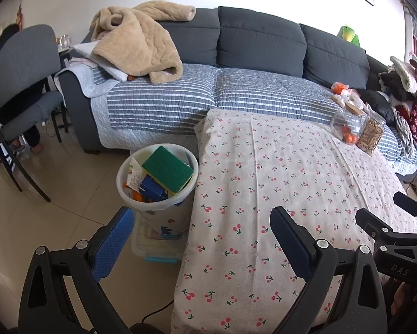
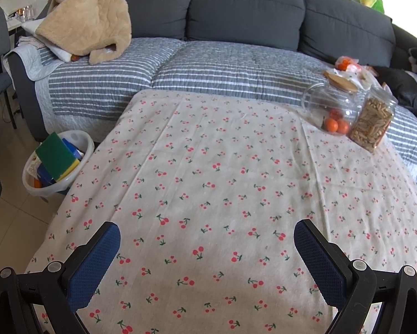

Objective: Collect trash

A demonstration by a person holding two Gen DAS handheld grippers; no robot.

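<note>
- At far left, on the floor beside the counter's left edge: the trash bin, a pale plastic tub standing on a low clear box. It is filled to the rim; a green-and-yellow sponge lies tilted on top, with a blue carton, a printed paper wrapper and something orange beneath.
- Lower left of the left wrist view: the left gripper, jaws spread wide and empty, one finger over the bin side, the other over the cloth.
- Centre: the counter, covered with a cherry-print cloth. No loose wrapper, scrap or other refuse shows on its surface, so collection appears finished or nearly so.
- Lower centre of the right wrist view: the right gripper, jaws likewise wide apart, holding nothing, hovering over bare cloth.
- Far right corner of the counter: a round glass jar holding small oranges and a square jar of biscuit sticks, touching each other; these read as kept goods, not trash.
- Remaining: judged from these views, little or nothing; items on the sofa behind are too unclear to class as trash.
</note>
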